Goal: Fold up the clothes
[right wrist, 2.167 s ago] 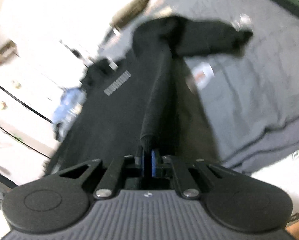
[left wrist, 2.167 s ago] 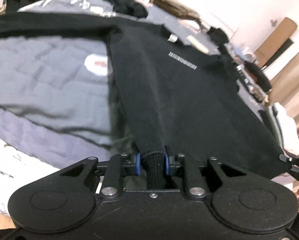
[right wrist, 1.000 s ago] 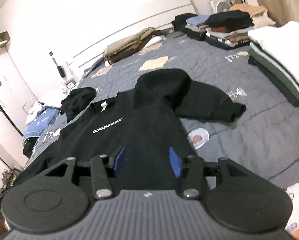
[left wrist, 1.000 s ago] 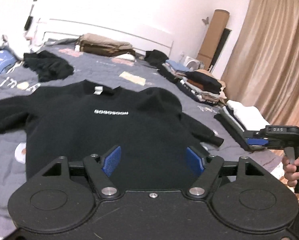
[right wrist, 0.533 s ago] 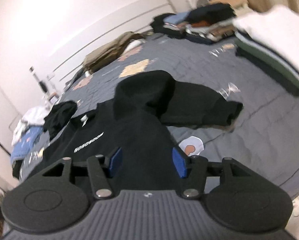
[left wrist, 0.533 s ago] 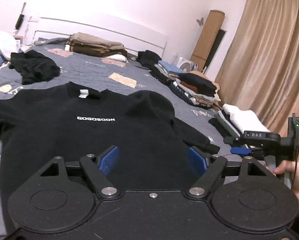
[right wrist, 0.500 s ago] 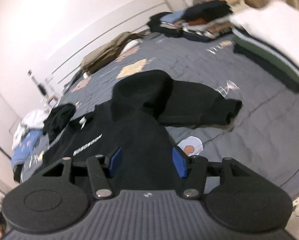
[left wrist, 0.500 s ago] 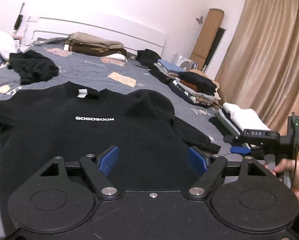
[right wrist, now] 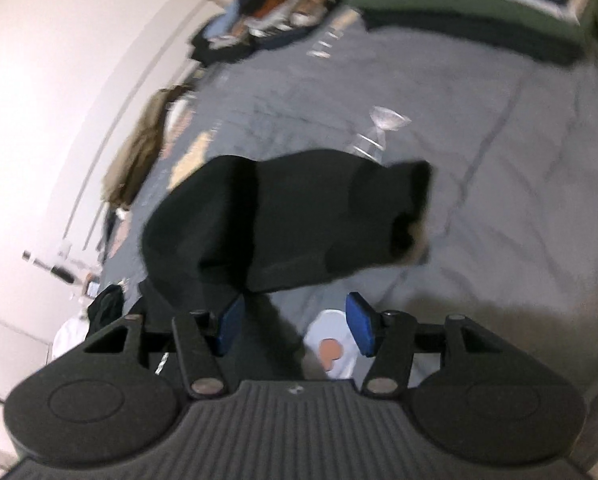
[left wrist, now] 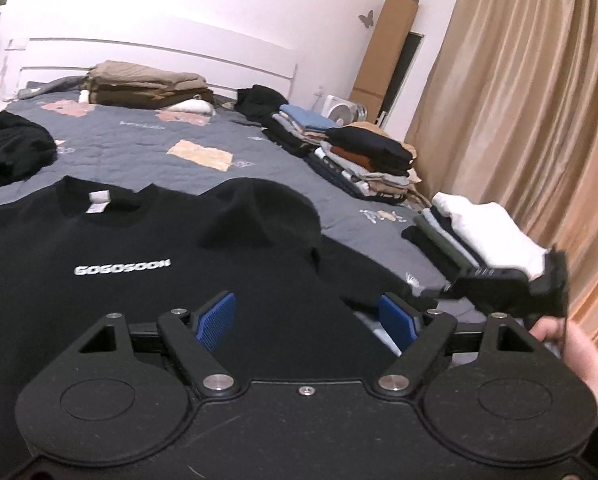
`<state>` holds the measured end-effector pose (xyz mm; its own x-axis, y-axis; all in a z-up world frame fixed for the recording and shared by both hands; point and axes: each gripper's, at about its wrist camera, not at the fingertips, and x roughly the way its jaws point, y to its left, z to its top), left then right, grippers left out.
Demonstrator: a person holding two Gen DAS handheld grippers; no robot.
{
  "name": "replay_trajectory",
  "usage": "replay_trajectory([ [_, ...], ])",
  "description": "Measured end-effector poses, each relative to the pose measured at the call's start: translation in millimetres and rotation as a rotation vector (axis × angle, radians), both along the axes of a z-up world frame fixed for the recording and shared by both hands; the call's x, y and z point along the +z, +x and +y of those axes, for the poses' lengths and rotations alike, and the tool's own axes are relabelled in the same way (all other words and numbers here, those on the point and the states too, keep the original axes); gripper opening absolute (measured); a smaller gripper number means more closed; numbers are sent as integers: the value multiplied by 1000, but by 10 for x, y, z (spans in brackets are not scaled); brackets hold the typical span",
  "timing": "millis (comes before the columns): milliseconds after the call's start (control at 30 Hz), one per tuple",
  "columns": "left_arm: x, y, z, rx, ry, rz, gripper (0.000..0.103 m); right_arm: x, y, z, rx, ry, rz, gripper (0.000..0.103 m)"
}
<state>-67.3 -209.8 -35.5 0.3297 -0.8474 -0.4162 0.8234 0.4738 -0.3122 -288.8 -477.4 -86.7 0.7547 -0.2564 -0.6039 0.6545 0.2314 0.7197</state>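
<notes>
We see the black sweatshirt [left wrist: 147,264] spread flat on the grey bed [left wrist: 147,152], one sleeve [right wrist: 299,216] folded across. Our left tool [left wrist: 307,320] hovers over it, spread and empty; our right tool [right wrist: 295,326] is spread too, pinching nothing.

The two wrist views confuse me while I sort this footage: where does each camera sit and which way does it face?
Left wrist: on the left gripper, jaws open, looking across the black sweatshirt toward the headboard; the person's right hand shows.
Right wrist: on the right gripper, jaws open, tilted down at the folded sleeve; no hand shows.
Shared: sweatshirt, grey bedspread.
</notes>
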Motion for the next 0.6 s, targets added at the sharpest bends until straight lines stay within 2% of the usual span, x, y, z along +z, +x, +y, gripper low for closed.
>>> replay_trajectory([
  [133,-104,54,-40,-2,-32,21,78,-198,46,-146,-55,62,-18,56],
  [367,-281,176,-43,15,-21,50,78,-379,233,-392,-111,46,7,53],
  [400,-306,192,-41,18,-13,46,78,-393,250,-414,-115,36,8,45],
  [433,-326,211,-37,21,-9,46,78,-391,256,-432,-125,20,12,30],
  [500,-363,246,-15,29,-2,53,78,-374,258,-463,-150,-15,22,14],
  [600,-403,304,22,46,5,68,78,-207,221,-495,-183,-106,9,11],
])
